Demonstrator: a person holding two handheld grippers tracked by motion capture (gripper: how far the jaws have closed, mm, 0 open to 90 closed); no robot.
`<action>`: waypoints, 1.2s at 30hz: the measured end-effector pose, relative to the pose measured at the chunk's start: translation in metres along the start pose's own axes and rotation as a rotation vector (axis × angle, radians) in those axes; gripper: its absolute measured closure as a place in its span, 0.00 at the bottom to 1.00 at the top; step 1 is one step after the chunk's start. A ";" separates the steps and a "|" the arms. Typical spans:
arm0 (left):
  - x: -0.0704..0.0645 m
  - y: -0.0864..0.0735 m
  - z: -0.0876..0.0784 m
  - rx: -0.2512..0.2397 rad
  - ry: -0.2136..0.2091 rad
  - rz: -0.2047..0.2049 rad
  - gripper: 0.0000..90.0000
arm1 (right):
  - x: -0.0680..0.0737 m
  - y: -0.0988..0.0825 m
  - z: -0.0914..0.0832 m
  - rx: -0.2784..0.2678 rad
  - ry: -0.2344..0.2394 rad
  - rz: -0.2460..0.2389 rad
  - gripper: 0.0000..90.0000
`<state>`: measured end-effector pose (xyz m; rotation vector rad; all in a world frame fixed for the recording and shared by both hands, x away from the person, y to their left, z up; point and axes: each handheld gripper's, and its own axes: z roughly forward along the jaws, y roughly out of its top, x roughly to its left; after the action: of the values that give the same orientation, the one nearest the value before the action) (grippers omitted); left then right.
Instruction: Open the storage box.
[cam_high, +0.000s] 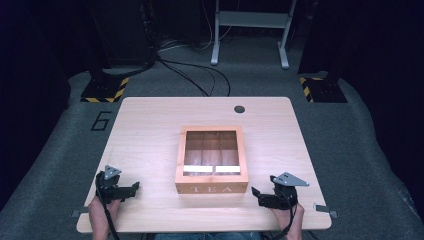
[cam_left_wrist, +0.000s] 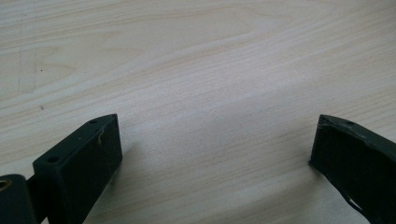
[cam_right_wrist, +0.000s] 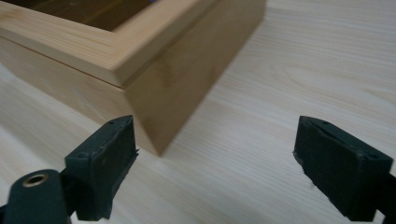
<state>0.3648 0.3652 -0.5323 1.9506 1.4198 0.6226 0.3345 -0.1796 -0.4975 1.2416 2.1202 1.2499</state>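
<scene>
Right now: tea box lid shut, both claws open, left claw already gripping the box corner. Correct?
Not quite. The left claw grips nothing: the left gripper view shows bare table between its open jaws. The tea box is shut and the right claw is open, as you said.

The wooden tea box (cam_high: 211, 159), lid shut with a glass window and "TEA" on its front, sits square. Its near corner lies just ahead-left of the right gripper (cam_high: 256, 193), well apart from the left gripper (cam_high: 135, 187).
</scene>
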 end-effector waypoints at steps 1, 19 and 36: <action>0.000 0.000 0.001 -0.006 0.003 -0.002 0.02 | 0.005 0.001 0.001 -0.013 0.017 -0.009 0.15; 0.000 0.000 0.000 -0.004 0.004 -0.002 0.02 | 0.027 0.004 0.013 -0.083 0.118 -0.067 0.53; 0.000 0.000 0.000 -0.004 0.003 -0.002 0.02 | 0.026 0.000 0.013 -0.114 0.124 -0.068 0.64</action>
<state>0.3649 0.3650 -0.5326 1.9458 1.4211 0.6279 0.3298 -0.1513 -0.5021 1.0608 2.1242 1.4291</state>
